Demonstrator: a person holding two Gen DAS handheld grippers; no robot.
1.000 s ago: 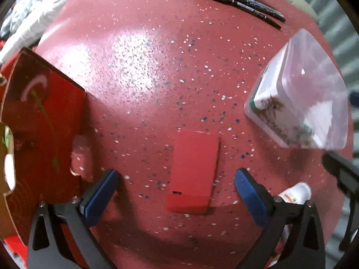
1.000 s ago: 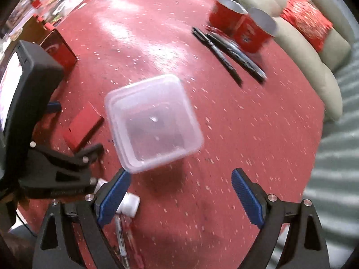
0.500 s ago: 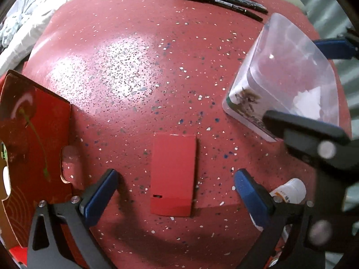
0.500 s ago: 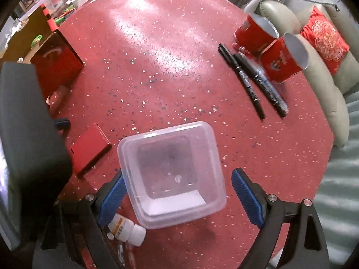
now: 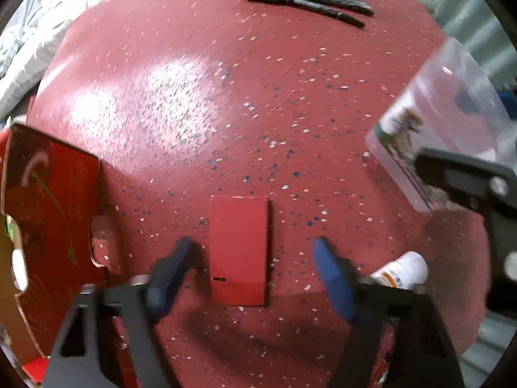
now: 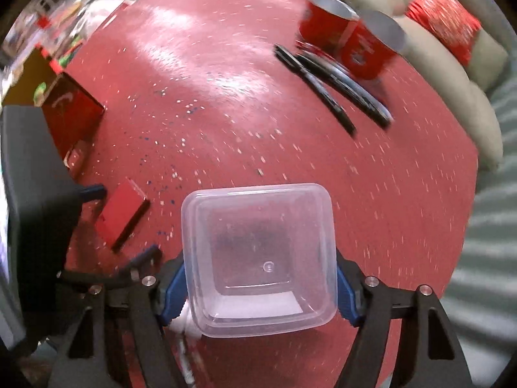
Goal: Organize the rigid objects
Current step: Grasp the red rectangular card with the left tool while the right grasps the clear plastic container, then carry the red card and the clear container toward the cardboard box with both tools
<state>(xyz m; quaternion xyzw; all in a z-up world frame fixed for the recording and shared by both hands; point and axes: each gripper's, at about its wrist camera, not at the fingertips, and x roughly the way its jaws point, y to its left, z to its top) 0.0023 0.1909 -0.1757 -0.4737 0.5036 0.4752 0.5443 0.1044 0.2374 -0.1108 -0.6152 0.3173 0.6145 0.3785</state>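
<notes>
Left gripper [image 5: 252,271] has just been closing, pads either side of the flat red box [image 5: 239,249] but clear of it. Right gripper [image 6: 258,287] has just been closing around the tub [image 6: 258,258], pads at its walls. Beyond lies bare table [image 6: 226,123], then pens [image 6: 332,87] and cups [image 6: 349,38] at the far edge

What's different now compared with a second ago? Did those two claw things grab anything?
The right gripper slid over the clear plastic tub, and its jaws have just been closing against the tub's sides. The left gripper has just been closing around the small red box, with gaps still showing. The box, the black pens and the red cups stayed put.
</notes>
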